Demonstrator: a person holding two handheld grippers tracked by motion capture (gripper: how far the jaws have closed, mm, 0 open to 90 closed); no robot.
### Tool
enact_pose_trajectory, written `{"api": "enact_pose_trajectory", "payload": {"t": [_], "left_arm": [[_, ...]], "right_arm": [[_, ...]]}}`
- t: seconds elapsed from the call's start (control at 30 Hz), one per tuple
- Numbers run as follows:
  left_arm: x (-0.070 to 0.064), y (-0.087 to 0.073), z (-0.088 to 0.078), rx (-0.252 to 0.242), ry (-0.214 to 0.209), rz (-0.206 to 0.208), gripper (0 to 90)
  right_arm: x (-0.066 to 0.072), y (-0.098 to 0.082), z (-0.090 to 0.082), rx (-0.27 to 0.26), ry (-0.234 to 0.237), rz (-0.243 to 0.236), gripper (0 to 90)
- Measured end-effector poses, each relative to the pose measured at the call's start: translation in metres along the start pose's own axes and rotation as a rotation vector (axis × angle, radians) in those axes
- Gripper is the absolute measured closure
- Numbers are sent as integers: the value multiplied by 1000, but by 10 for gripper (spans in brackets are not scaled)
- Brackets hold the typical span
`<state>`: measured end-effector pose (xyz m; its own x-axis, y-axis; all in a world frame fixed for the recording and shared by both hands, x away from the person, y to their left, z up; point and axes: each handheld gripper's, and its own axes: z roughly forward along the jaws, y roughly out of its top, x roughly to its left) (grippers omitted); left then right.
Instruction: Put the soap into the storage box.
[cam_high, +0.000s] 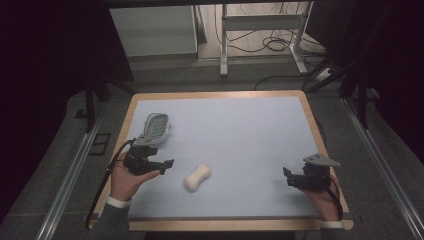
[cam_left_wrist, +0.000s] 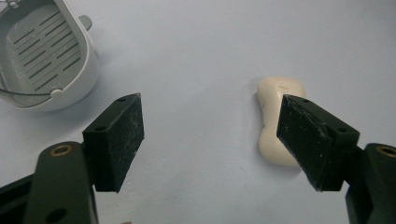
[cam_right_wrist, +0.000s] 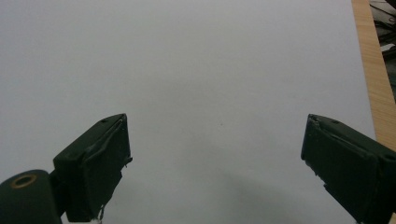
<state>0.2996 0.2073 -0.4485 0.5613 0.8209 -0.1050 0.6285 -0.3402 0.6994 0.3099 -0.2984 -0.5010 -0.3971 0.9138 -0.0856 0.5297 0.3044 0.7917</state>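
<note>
Both claws wide open, empty

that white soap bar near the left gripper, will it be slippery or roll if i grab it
The soap bar looks smooth and rounded, so it may slip in a loose pinch. It lies flat with a narrowed waist, so it will more likely slide than roll. It seems rigid. The left hand-held gripper is open beside it.

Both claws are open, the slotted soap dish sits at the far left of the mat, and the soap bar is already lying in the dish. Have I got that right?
Not quite. The soap bar is not in the soap dish; it lies on the bare mat, apart from the dish, as the high view shows. The left claw and right claw are open, and the dish sits at the far left.
</note>
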Motion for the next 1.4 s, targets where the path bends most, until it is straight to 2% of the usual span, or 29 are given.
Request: {"api": "enact_pose_trajectory", "payload": {"t": [0.13,0.27,0.5,0.6,0.83,1.03,1.23,1.4], "left_arm": [[-5,3,0,1,-1,17,235],[-11,6,1,4,-10,31,234],[-22,14,8,23,-32,49,232],[-28,18,10,31,-27,69,236],[-42,26,16,48,-49,110,239],[-50,30,23,69,-64,126,237],[-52,31,33,81,-80,114,233],[-56,31,41,101,-87,121,233]], "right_arm": [[-1,-1,0,1,-4,1,79],[1,0,-3,-27,-4,-20,83],[0,-1,-2,-9,-15,-8,85],[-1,-1,-2,-9,-18,-5,85],[-2,-1,-2,-8,-17,-5,87],[-1,-1,-3,-10,-20,-2,87],[-3,-2,-3,-9,-20,-2,88],[-2,-2,-2,-6,-18,-5,88]]}}
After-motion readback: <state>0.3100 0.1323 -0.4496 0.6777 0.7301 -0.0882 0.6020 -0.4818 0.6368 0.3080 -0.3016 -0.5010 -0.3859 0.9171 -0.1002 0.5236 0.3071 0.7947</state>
